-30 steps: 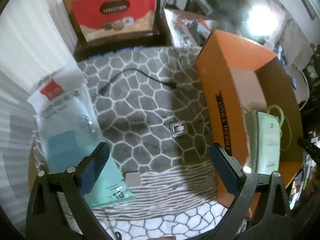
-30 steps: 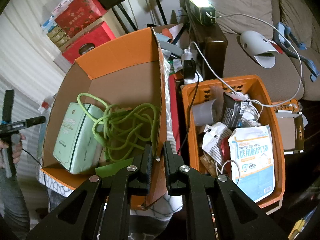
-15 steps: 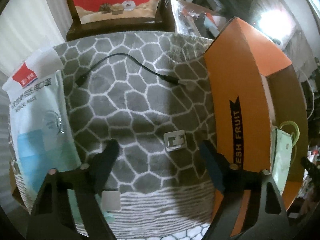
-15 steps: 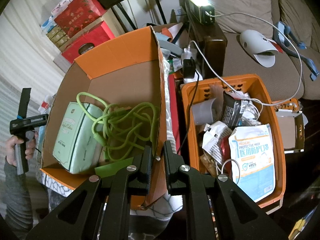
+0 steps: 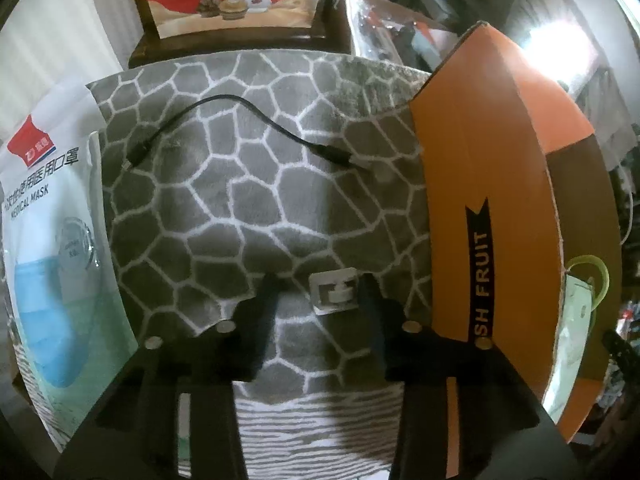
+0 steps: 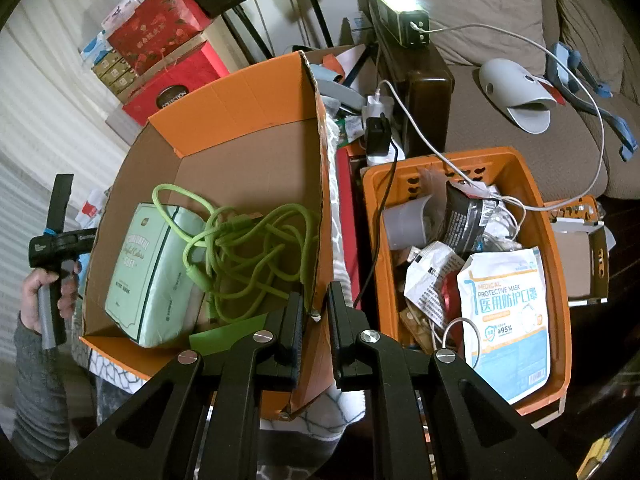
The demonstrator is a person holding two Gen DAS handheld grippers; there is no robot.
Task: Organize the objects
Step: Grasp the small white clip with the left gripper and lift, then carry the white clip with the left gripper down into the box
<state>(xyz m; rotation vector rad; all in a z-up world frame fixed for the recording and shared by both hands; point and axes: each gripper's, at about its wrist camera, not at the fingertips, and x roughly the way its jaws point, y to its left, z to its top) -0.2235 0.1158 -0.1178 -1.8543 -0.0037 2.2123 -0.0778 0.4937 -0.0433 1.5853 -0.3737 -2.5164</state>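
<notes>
Left of the orange box (image 5: 492,168), my left gripper (image 5: 320,292) sits low on the patterned blanket (image 5: 240,184), jaws apart around the small white clip (image 5: 335,290). My right gripper (image 6: 316,316) is clamped on the orange box's right wall, orange basket (image 6: 556,264) just right.

The left gripper (image 5: 320,284) is lower and farther forward over the grey patterned blanket (image 5: 240,200) than one second ago. Its fingers (image 5: 264,296), previously spread wide with the small white clip (image 5: 334,292) well ahead of them, now stand closer together with the clip between the tips. In the right wrist view, the left gripper (image 6: 60,216) and the hand (image 6: 44,292) on its handle appear larger and higher beside the orange cardboard box (image 6: 248,120).
</notes>
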